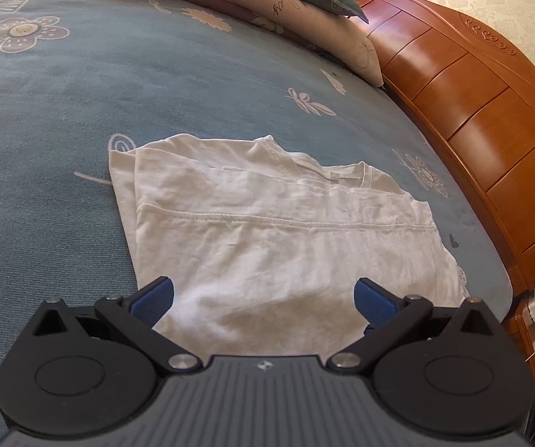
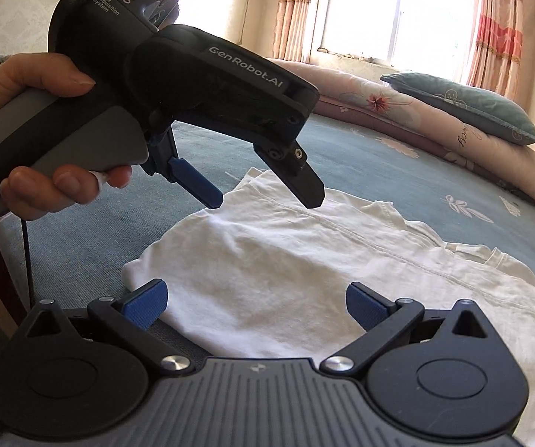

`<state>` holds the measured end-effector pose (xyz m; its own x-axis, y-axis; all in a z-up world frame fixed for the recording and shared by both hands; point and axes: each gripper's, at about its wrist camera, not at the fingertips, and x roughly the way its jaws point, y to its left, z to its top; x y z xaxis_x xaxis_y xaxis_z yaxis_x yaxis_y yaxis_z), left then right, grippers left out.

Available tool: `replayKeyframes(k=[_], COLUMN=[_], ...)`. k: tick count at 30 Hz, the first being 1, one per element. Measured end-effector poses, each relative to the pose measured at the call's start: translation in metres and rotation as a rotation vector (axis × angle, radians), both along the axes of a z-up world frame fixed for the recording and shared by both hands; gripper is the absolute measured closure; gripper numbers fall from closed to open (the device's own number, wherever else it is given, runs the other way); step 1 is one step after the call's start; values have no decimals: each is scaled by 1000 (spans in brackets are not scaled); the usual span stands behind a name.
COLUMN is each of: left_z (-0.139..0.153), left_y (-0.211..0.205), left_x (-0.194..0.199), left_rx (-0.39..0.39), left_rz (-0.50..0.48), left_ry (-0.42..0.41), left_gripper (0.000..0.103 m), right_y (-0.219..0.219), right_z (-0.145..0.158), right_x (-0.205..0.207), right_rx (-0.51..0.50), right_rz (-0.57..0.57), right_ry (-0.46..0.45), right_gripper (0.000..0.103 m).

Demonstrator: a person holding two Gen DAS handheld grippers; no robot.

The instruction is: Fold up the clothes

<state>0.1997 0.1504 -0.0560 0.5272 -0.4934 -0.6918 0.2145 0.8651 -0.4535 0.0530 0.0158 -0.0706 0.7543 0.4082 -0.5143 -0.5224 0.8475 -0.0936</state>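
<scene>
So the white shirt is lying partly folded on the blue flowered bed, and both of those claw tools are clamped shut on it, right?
Not quite. The white shirt does lie partly folded on the blue flowered bed, but neither tool grips it. The left wrist view shows the left gripper open above the cloth, and the right wrist view shows the right gripper open too.

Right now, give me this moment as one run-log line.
phase: mid-fold | white shirt: partly folded, flat on blue bedspread | left gripper: open, empty, over shirt | right gripper: open, empty

Bright daylight floods from the overexposed window [image 2: 398,11]; fisheye bends the edges.
</scene>
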Motion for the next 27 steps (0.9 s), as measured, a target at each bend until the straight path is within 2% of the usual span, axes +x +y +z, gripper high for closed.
replayKeyframes(k=[6,9,11,14,18,22,26,27], left_z=[7,7,5,5,5,0,-12,-13], left_y=[14,20,22,23,19,9,2,3], left_x=[-4,-2,0,0,-1,2,9,10], left_rx=[-36,-42,-46,-49,-66,-102,-31,-36], left_rz=[23,45,49,44,18,-28,6,23], left_ry=[-20,-16,-12,-11,-19,-4,36,37], left_gripper=[1,1,1,1,1,1,1,1], right_y=[14,30,40,49,41,19,-5,-11], right_z=[7,4,-1,-14,-10,1,7,9], right_x=[15,23,28,32,18,8,3,0], right_rx=[156,180,193,194,187,185,189,196], right_rz=[204,295,361,383,363,290,192,170], right_ry=[86,126,189,269,239,204,197,194], right_gripper=[0,0,0,0,0,0,0,0])
